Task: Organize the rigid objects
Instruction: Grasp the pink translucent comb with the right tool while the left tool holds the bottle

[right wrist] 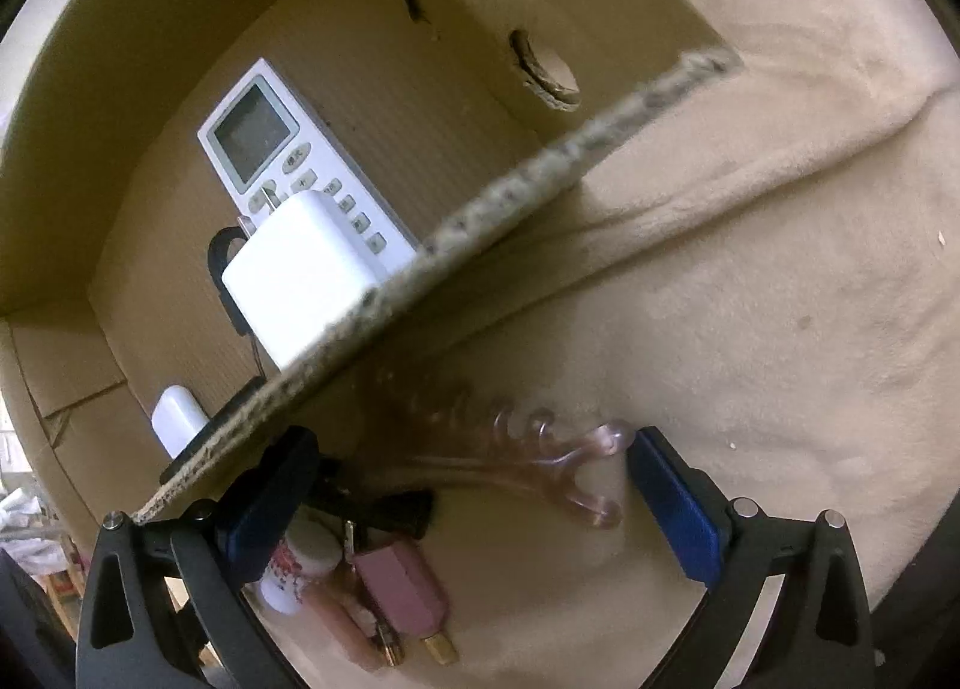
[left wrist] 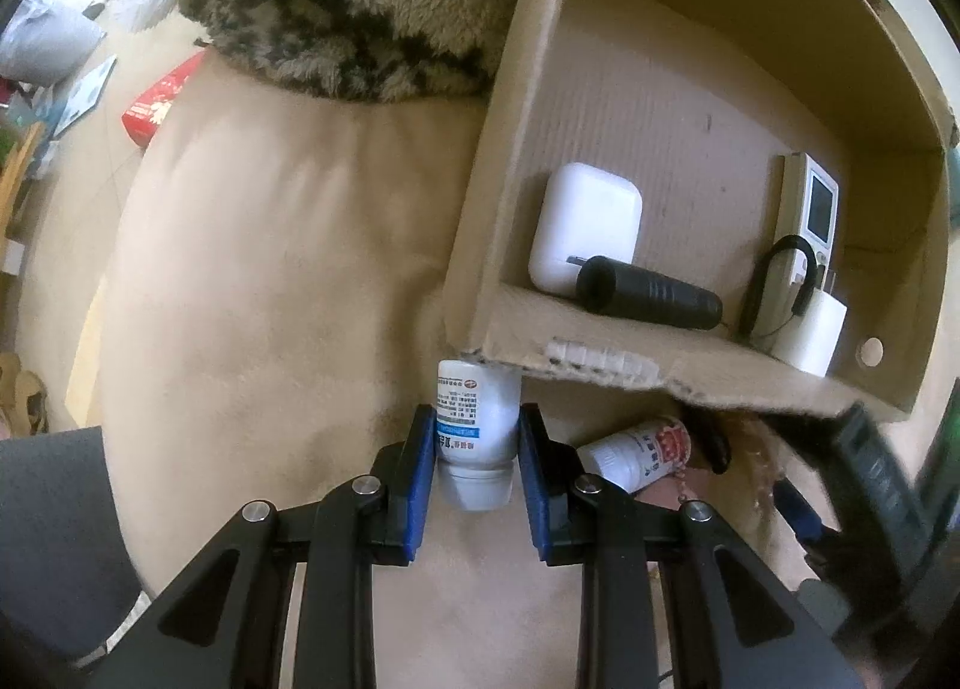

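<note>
Tongs (left wrist: 477,452) in the left hand point steeply down at a beige plush bed cover (left wrist: 270,281), their blue pads (left wrist: 423,485) pressed against the sides of a small white pill bottle (left wrist: 477,419) with a blue-and-white printed label. The bottle hangs cap toward the camera, its far end just under the torn near edge of a cardboard box (left wrist: 528,161). The left wrist view looks into the box: a white earbud case (left wrist: 585,227) stands at its left, a black ribbed cylinder (left wrist: 648,293) lies touching the case's near side, and at the right a white remote control (left wrist: 807,221) leans on the wall behind a white charger plug (left wrist: 807,335) and a black looped cord (left wrist: 774,281). A second white bottle with a red label (left wrist: 636,449) lies on its side on the cover, right of the held bottle.

Only the right wrist view shows what lies beneath the right tongs (right wrist: 468,497): a translucent pink spiral hair clip (right wrist: 540,449) on the cover between the wide-open jaws, touching neither pad so far as can be seen. A pink lipstick case (right wrist: 399,587) with a gold end and a dark item, too blurred to name, lie near the left pad, beside the red-labelled bottle. That view also shows the remote's screen and buttons face on, and a round hole (right wrist: 549,71) in the box wall. The right tongs also point steeply downward.

A mottled fleece blanket (left wrist: 336,11) lies at the far side.
</note>
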